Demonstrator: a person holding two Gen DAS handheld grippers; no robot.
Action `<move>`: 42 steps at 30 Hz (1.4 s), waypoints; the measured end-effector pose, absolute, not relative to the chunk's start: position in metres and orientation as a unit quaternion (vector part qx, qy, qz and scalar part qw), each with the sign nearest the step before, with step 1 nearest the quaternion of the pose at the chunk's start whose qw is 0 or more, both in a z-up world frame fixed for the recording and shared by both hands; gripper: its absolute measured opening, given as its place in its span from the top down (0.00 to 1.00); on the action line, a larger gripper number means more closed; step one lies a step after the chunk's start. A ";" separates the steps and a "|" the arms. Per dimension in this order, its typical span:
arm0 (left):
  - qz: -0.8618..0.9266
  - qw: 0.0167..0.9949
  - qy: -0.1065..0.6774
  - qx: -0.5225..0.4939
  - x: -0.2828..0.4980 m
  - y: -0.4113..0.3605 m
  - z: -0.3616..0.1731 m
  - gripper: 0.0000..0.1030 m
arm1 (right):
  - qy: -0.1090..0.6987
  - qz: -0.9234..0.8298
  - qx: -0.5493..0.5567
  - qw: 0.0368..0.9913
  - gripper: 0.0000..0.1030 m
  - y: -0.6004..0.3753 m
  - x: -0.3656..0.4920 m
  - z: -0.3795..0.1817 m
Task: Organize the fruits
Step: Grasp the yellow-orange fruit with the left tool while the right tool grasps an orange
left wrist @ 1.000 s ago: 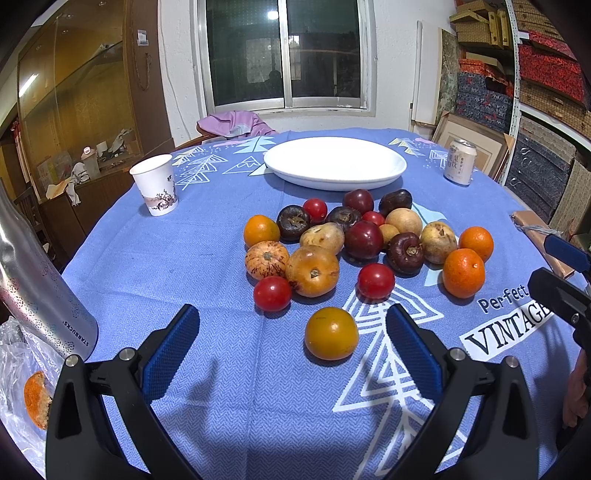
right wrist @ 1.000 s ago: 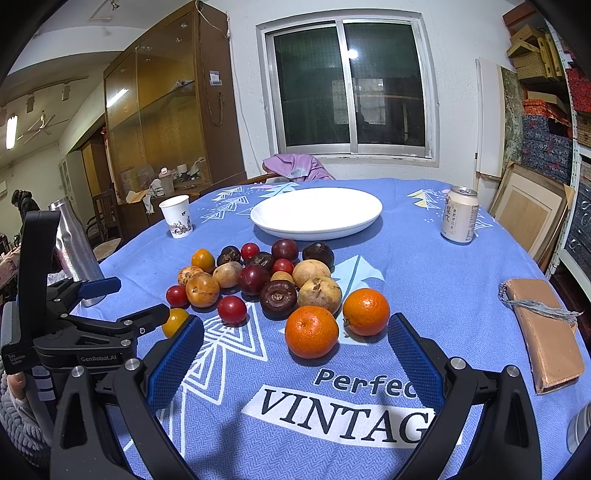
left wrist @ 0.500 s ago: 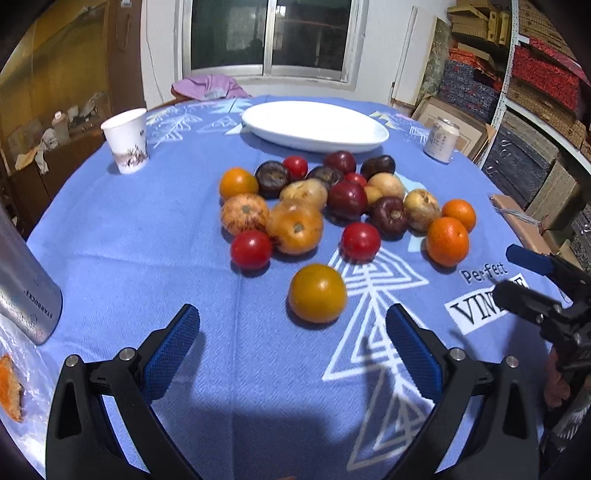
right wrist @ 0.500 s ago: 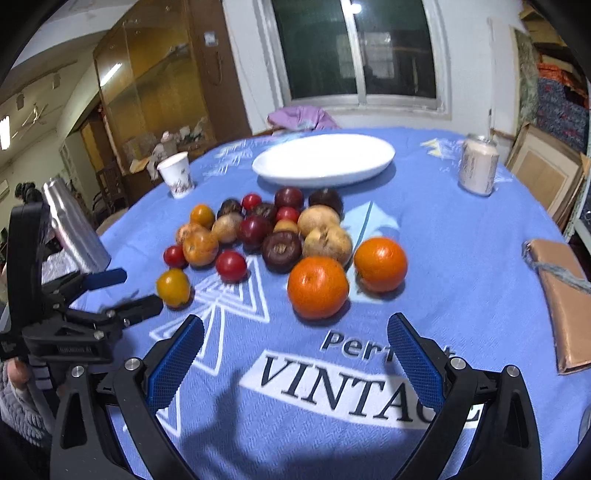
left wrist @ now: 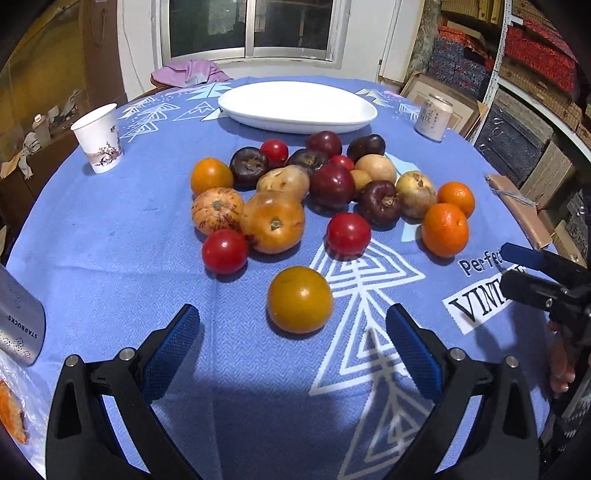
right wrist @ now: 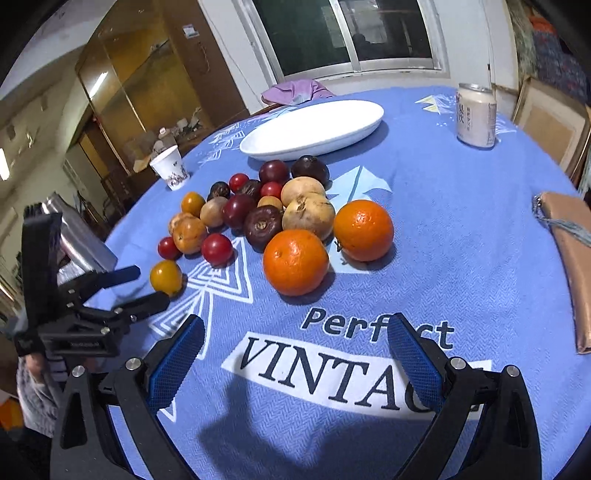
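White oval plate (left wrist: pixel 297 107) lies long-axis left-right; left gripper (left wrist: pixel 293 349) and right gripper (right wrist: pixel 295 354) gape wide.

You've got the fruit pile (left wrist: pixel 325 188) mid-table on the cloth (left wrist: pixel 110 258), plate (left wrist: pixel 295 107) behind it, paper cup (left wrist: pixel 98 142) far left, can (left wrist: pixel 433 117) far right. One lone fruit (left wrist: pixel 300 299) sits nearer you, apart from the pile, with two oranges (right wrist: pixel 295 262) at the pile's right edge.

1. Home dining rm w/ storage: round table, blue printed tablecloth (left wrist: pixel 110 236), white oval plate (left wrist: pixel 295 105) at far edge.
2. Wood glass-front cabinet (right wrist: pixel 147 85), sliding window (left wrist: pixel 255 27).
3. Shelves w/ stacked boxes (left wrist: pixel 532 62) on the right.
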State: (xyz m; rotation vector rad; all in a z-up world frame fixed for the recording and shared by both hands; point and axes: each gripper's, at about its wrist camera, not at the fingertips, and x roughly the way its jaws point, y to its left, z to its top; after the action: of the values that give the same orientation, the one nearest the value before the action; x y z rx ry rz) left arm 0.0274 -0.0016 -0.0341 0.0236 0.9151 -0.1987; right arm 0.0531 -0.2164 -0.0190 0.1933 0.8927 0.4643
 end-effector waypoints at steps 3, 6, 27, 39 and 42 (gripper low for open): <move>-0.099 0.897 0.431 0.015 0.027 -0.004 -0.031 0.04 | 0.424 0.244 0.067 0.870 0.12 -0.204 0.054 -0.016; -0.101 0.898 0.428 0.025 0.029 -0.009 -0.031 0.07 | 0.421 0.252 0.036 0.871 0.33 -0.190 0.057 -0.013; -0.140 0.879 0.454 -0.027 0.047 -0.002 -0.044 0.54 | 0.437 0.213 0.025 0.873 0.53 -0.187 0.095 -0.029; -0.146 0.883 0.444 -0.050 0.040 0.004 -0.039 0.64 | 0.430 0.217 0.043 0.875 0.55 -0.193 0.093 -0.028; -0.137 0.893 0.428 -0.032 0.033 0.000 -0.031 0.64 | 0.417 0.220 0.054 0.880 0.55 -0.197 0.089 -0.023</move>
State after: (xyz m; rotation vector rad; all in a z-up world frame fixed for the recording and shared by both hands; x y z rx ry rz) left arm 0.0333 0.0000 -0.0308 -0.0668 0.8889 -0.2835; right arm 0.0890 -0.1974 -0.0231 0.1118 0.8698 0.4587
